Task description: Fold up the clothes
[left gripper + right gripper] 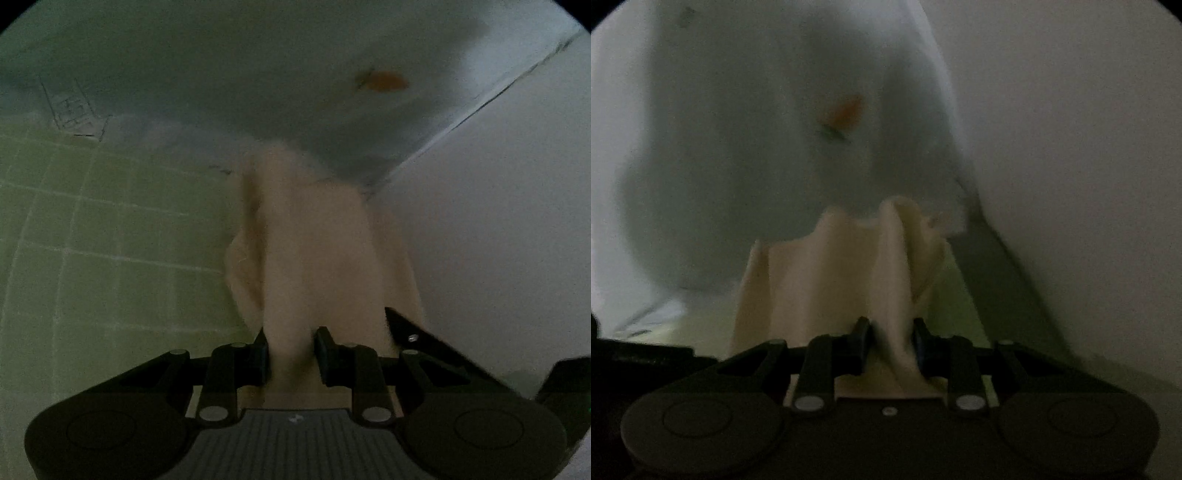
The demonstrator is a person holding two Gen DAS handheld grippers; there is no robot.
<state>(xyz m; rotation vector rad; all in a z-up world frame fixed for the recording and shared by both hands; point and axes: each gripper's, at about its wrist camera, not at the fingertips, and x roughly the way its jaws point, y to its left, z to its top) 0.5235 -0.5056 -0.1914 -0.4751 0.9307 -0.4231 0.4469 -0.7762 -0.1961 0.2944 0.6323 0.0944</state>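
Observation:
A white garment (258, 74) with a small orange mark (384, 81) hangs spread across the top of the left wrist view. A cream band of it (317, 240) runs down into my left gripper (291, 350), which is shut on that cloth. In the right wrist view the same white garment (738, 147) with its orange mark (846, 109) fills the upper left. Its cream edge (831, 277) bunches into folds and passes between the fingers of my right gripper (890, 343), shut on it. Both views are dim and blurred.
A green cutting mat (92, 240) with a pale grid lies under the garment on the left. A plain white surface (498, 221) fills the right side of the left wrist view. The other gripper's black body (417, 339) shows close beside my left gripper.

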